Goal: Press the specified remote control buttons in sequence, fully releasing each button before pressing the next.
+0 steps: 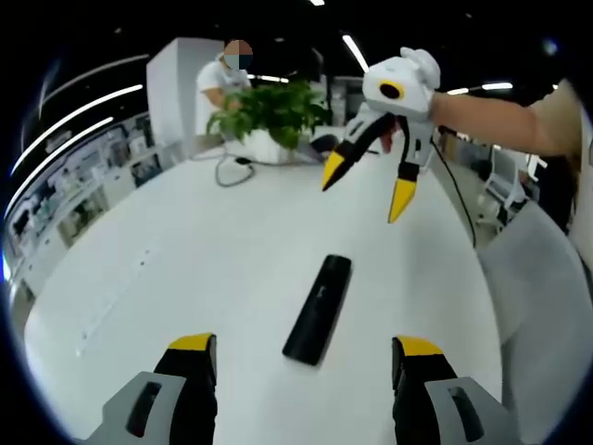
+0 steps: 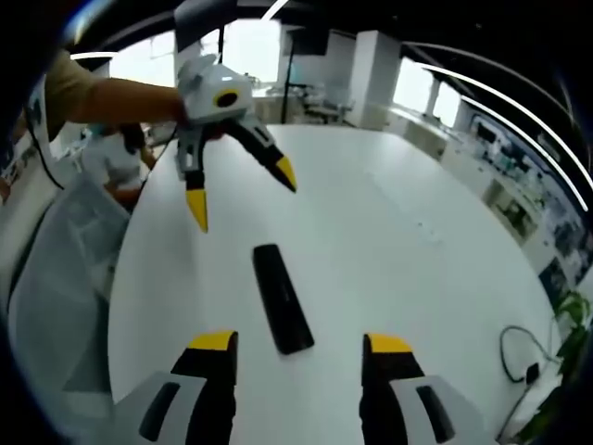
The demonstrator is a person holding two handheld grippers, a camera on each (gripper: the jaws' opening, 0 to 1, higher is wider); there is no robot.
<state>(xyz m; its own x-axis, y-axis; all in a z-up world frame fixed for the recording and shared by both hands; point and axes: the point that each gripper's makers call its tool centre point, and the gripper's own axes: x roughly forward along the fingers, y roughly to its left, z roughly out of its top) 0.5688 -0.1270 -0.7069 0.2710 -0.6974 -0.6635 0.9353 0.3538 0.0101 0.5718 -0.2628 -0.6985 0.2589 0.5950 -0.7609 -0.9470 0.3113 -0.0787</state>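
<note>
A leafy green potted plant in a white planter (image 1: 269, 125) is standing at the far end of the large, smooth white oval table (image 1: 167, 269) in the left gripper view, with a dark cable (image 1: 232, 170) looping on the surface beside it; a person in a white top is standing behind the plant. In the right gripper view, a cable (image 2: 519, 357) is lying near the table's edge beside some green leaves (image 2: 565, 371), and a grey fabric chair (image 2: 56, 269) is sitting just off the opposite edge. Nothing is lying between the grippers and the slim, black, matte rectangular remote control (image 1: 318, 309), which is resting flat near the middle of the table, apart from everything else. The left gripper (image 1: 304, 357), grey-bodied with black fingers and yellow tips, is hovering above the table with its jaws spread wide, holding and touching nothing. The right gripper (image 2: 298, 357), of the same build, is likewise gaping wide and empty, and is hanging clear above the remote's far side in the left gripper view.
</note>
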